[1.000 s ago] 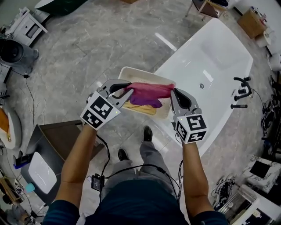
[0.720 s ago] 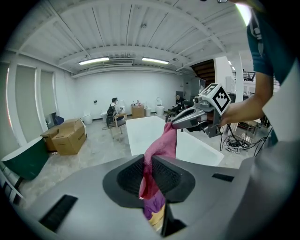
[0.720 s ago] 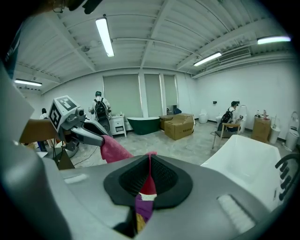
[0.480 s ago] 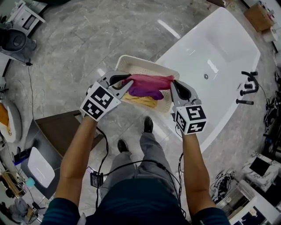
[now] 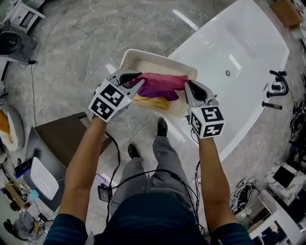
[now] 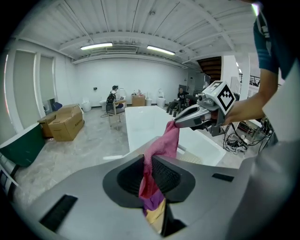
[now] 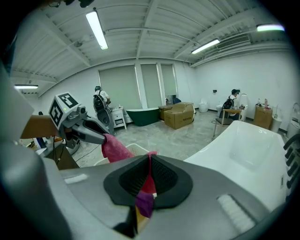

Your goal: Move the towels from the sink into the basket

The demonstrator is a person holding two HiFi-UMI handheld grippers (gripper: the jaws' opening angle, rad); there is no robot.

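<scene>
Arms outstretched, left claw (image 5: 137, 83) and right claw (image 5: 188, 84) each clamp the pink towel (image 5: 162, 82) above the basket (image 5: 143, 55).

The grey marble floor (image 5: 76, 52) carries everything below me. The white basket (image 5: 138, 53) sits on it just ahead of my shoes (image 5: 162, 127). Its right side is just beside the white tub (image 5: 248, 57), which also stands on the floor and runs off to the far right. A brown cabinet (image 5: 57, 139) stands near me on the left. A black cable (image 5: 32, 100) trails over the tiles at the left, and a cardboard box (image 5: 289, 12) rests in the far right corner.
</scene>
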